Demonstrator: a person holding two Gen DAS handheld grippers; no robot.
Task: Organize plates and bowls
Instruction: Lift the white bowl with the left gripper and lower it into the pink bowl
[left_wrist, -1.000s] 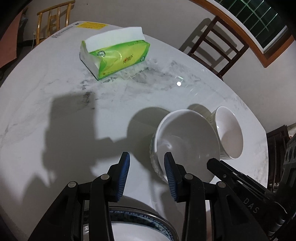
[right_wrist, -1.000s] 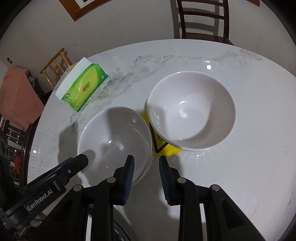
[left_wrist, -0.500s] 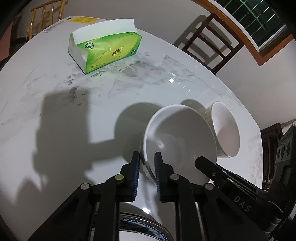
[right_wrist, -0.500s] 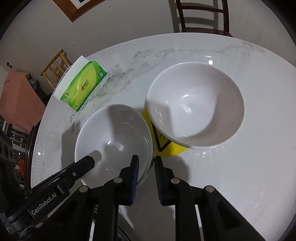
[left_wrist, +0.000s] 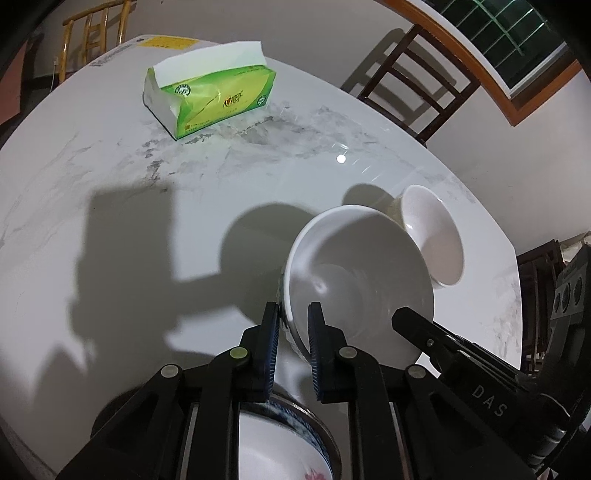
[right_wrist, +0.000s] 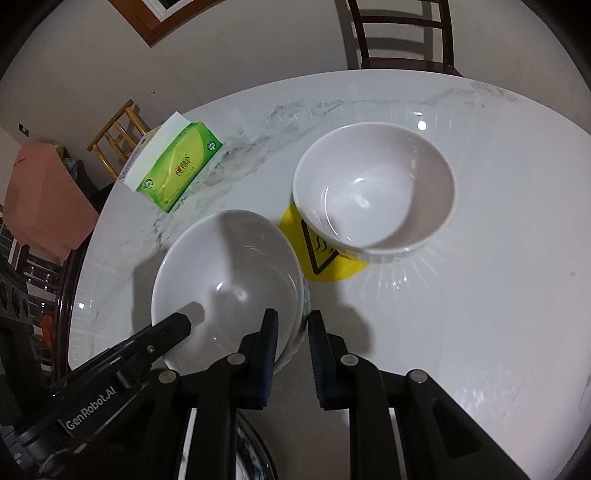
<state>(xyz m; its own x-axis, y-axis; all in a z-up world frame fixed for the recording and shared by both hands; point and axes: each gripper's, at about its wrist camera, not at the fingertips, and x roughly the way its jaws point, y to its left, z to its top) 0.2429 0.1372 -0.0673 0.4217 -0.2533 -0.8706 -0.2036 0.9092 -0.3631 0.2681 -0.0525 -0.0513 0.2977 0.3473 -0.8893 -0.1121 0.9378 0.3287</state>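
Observation:
A white bowl (left_wrist: 362, 280) with a blue pattern outside sits in the middle of the marble table (left_wrist: 110, 221). My left gripper (left_wrist: 293, 314) is shut on its near-left rim. My right gripper (right_wrist: 291, 321) is shut on the opposite rim of the same bowl (right_wrist: 229, 280). Each wrist view shows one finger of the other gripper reaching over the bowl: the right one (left_wrist: 417, 328) and the left one (right_wrist: 173, 326). A second plain white bowl (right_wrist: 373, 188) stands just beyond, partly on a yellow round sticker (right_wrist: 325, 258). A blue-rimmed dish (left_wrist: 295, 439) lies under my grippers.
A green tissue pack (left_wrist: 210, 99) lies at the far side of the table. Dark wooden chairs (left_wrist: 417, 88) (right_wrist: 399, 37) stand behind the table, and a light wooden chair (right_wrist: 118, 136) is off to the left. Bare marble lies to the right of the bowls (right_wrist: 498, 295).
Both grippers went from open beside the bowl to shut on its rim, one on each side. The second bowl and the tissue pack have not moved.

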